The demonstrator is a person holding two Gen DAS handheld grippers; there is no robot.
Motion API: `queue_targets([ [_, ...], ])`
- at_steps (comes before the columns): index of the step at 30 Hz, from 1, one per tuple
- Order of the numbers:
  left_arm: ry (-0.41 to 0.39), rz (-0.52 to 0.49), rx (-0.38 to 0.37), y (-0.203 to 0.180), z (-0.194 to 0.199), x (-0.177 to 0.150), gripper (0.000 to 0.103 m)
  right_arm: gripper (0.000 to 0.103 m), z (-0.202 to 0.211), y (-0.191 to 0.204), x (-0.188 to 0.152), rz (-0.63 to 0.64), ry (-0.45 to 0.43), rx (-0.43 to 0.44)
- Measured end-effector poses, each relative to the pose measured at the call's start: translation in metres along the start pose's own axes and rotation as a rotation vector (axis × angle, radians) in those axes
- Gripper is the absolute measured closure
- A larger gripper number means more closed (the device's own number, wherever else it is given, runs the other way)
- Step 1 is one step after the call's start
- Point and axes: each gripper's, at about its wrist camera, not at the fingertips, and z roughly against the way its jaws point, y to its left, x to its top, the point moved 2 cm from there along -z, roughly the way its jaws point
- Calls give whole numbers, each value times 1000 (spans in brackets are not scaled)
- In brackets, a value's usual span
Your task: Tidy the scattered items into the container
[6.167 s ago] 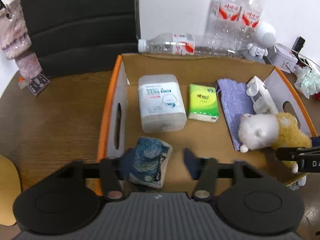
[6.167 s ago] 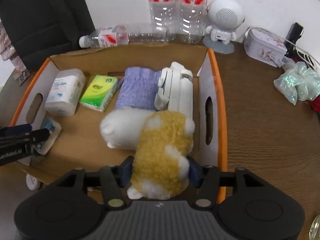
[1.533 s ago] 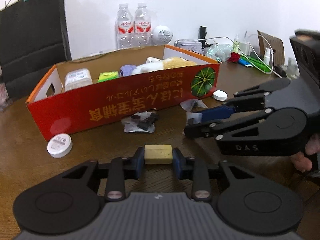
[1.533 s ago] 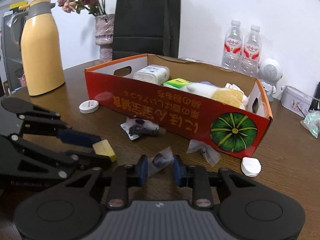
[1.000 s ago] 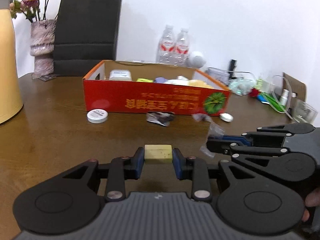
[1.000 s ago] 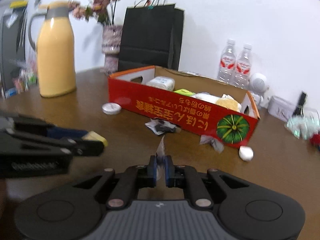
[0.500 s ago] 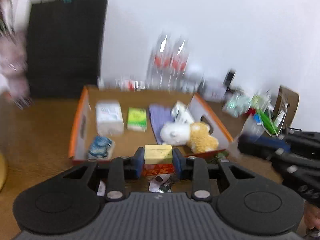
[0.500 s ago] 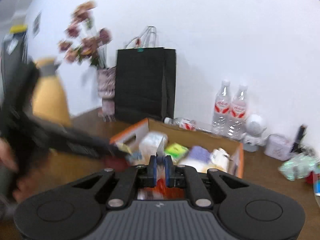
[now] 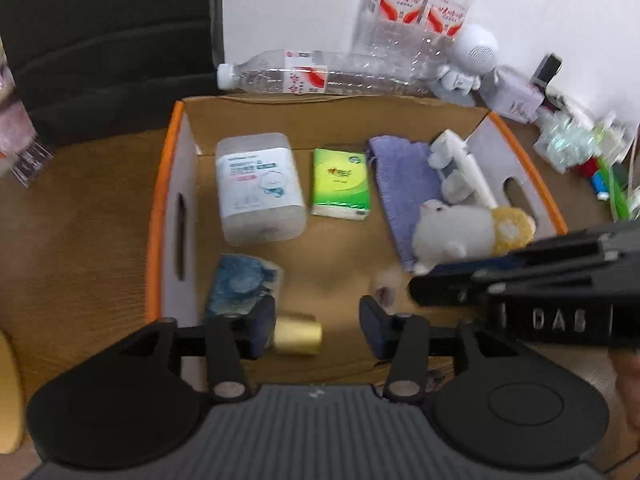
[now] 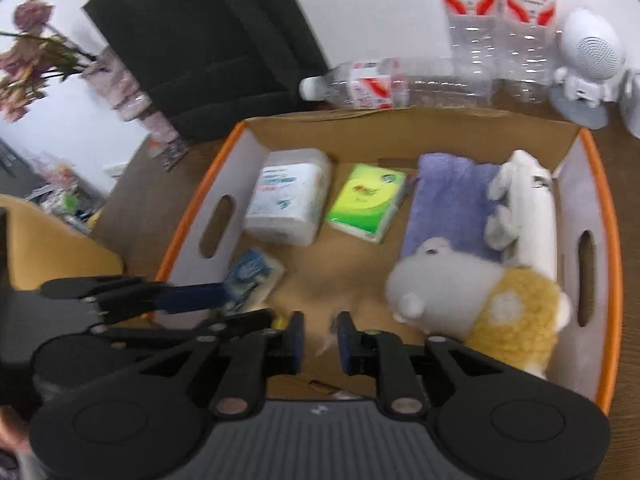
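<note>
The orange-rimmed cardboard box [image 9: 160, 200] holds a wet-wipes pack [image 9: 258, 188], a green tissue pack [image 9: 340, 188], a purple cloth [image 9: 400, 176], a white device [image 9: 460, 168], a plush toy [image 9: 460, 236] and a blue packet [image 9: 240, 284]. My left gripper [image 9: 318, 326] is open above the box's near side, and a yellow block [image 9: 298, 334] lies loose beside its left finger. My right gripper [image 10: 320, 336] is open over the box, with a small clear wrapper [image 10: 330, 338] loose between its fingers. The right gripper also shows in the left wrist view [image 9: 416, 290].
Water bottles [image 9: 412, 8] stand behind the box and one [image 9: 320, 76] lies on its side. A white robot speaker [image 9: 472, 60] and clutter [image 9: 568, 144] are at the back right. A black bag [image 10: 192, 40] and a flower vase [image 10: 116, 80] stand at the back left.
Both grippers moved over the box and opened. The yellow block left the left gripper's grasp and the clear wrapper left the right gripper's grasp.
</note>
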Motion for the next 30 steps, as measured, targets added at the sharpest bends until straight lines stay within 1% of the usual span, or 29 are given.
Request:
queue_targets([
  [1, 12, 2, 8, 3, 3, 1, 24, 65, 2, -1, 1, -7, -1, -30],
  [2, 14, 8, 1, 5, 8, 1, 7, 50, 5, -1, 2, -15, -2, -53],
  [3, 7, 11, -3, 7, 13, 1, 4, 40, 10, -2, 0, -18, -4, -66],
  [5, 3, 17, 15, 8, 20, 0, 1, 36, 22, -4, -4, -17, -13, -79],
  [6, 16, 21, 26, 8, 23, -2, 1, 33, 27, -3, -6, -13, -14, -94],
  [8, 44, 17, 42, 3, 28, -6, 0, 30, 37, -1, -12, 17, -18, -146],
  [10, 55, -1, 68, -4, 34, -11, 0, 28, 49, 6, -21, 66, -42, -211],
  [12, 34, 1, 98, -10, 44, -15, 0, 24, 62, 8, -29, 103, -69, -261],
  [13, 22, 15, 107, -12, 50, -17, 0, 24, 67, 8, -33, 111, -77, -273],
  [17, -11, 76, 106, -16, 67, -24, 0, 22, 84, 8, -53, 105, -105, -267],
  [19, -26, 94, 101, -22, 69, -32, 0, 21, 94, 9, -65, 103, -134, -262],
  [21, -38, 126, 77, -27, 70, -43, 0, 20, 104, 10, -77, 111, -172, -250],
  [22, -63, 151, 63, -29, 72, -52, 0, 19, 110, 11, -87, 121, -213, -231],
  [23, -105, 175, 54, -31, 76, -63, 0, 16, 114, 12, -98, 128, -260, -212],
  [24, -169, 194, 44, -33, 82, -78, 0, 16, 118, 12, -112, 136, -312, -198],
  [25, -235, 207, 34, -35, 88, -93, 0, 16, 120, 13, -127, 143, -358, -203],
  [27, -367, 230, 16, -40, 95, -127, 0, 16, 120, 14, -163, 167, -451, -253],
  [28, -412, 243, 17, -41, 96, -141, 0, 15, 118, 15, -182, 191, -492, -289],
  [30, -477, 263, 45, -42, 94, -172, 0, 15, 111, 15, -217, 238, -540, -341],
])
